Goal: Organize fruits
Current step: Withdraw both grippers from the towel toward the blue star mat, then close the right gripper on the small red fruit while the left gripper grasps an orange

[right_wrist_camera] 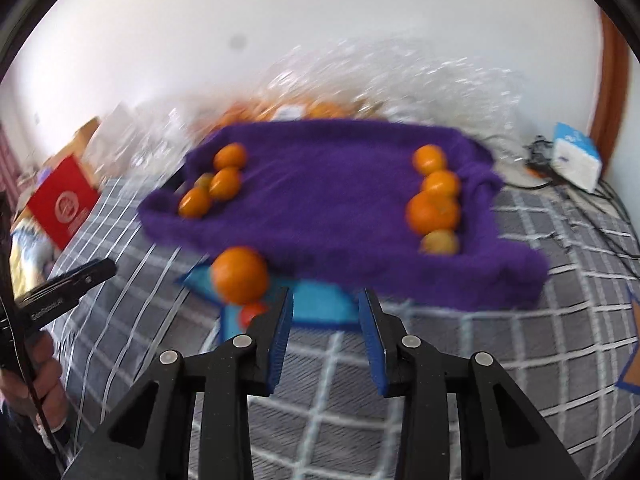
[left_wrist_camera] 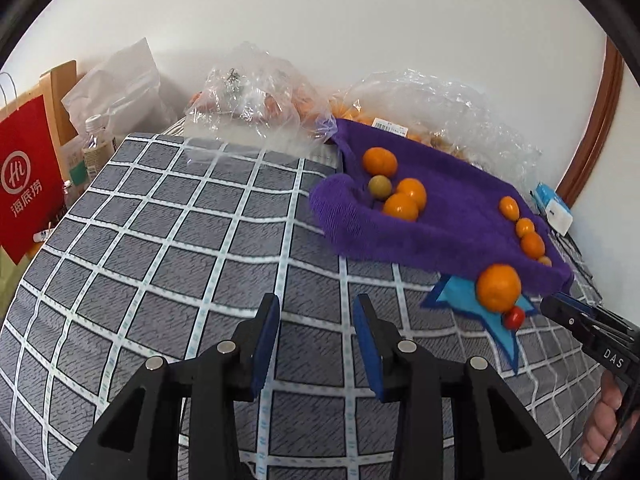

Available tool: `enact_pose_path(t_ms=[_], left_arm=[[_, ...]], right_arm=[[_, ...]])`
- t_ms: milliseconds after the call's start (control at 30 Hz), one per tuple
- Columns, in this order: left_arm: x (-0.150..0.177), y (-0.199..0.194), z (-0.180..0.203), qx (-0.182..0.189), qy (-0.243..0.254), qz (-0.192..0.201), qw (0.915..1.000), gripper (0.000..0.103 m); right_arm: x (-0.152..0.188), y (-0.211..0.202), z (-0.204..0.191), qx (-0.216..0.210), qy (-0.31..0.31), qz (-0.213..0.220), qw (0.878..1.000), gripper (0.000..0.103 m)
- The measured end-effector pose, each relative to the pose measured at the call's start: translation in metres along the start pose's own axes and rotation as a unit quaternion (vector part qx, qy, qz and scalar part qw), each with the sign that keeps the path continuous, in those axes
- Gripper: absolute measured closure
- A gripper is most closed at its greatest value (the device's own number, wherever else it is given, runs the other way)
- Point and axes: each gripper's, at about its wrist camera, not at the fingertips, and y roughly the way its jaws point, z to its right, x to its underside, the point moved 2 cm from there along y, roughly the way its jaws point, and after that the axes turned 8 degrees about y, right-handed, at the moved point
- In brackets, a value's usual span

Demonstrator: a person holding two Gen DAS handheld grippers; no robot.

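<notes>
A purple towel lies on the checked cloth and holds two groups of small oranges: one group with a greenish fruit at its left, a row at its right. A larger orange and a small red tomato sit on a blue star mat in front of the towel. My left gripper is open and empty over the cloth. My right gripper is open and empty, just right of the tomato.
Clear plastic bags of fruit lie behind the towel by the wall. A red paper bag and bottles stand at far left. A white-blue box with cables lies at right. An orange star mat shows at the right edge.
</notes>
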Motion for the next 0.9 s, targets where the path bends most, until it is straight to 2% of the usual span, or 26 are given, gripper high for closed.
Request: enact_pose_path(t_ms=[300,467,567,700,900], left_arm=[[0.001,0.003,0.006,0.021,0.008,-0.008,0.9997,0.067],[0.003,-0.001,0.000,0.022,-0.014,0.004,0.9996,0.067],[0.003,-0.001,0.000,0.018,-0.018,0.006,0.9997,0.067],[0.003,-0.002,-0.001,0.014,-0.025,0.009,0.9995,0.067],[0.004,-0.002,0.001,0.027,-0.022,0.007,0.9994,0.067]], right_arm=[[0.009,0.022,-0.024,-0.008,-0.021,-0.025,0.999,0.067],[0.008,0.033,-0.034,-0.001,-0.029,-0.039,0.999,0.067],[0.011,0.035,-0.036,0.017,-0.044,-0.029,0.998,0.077],[0.011,0.033,-0.032,0.012,-0.040,-0.031,0.999,0.079],[0.012,0.007,-0.004,0.044,-0.029,-0.005,0.999,0.079]])
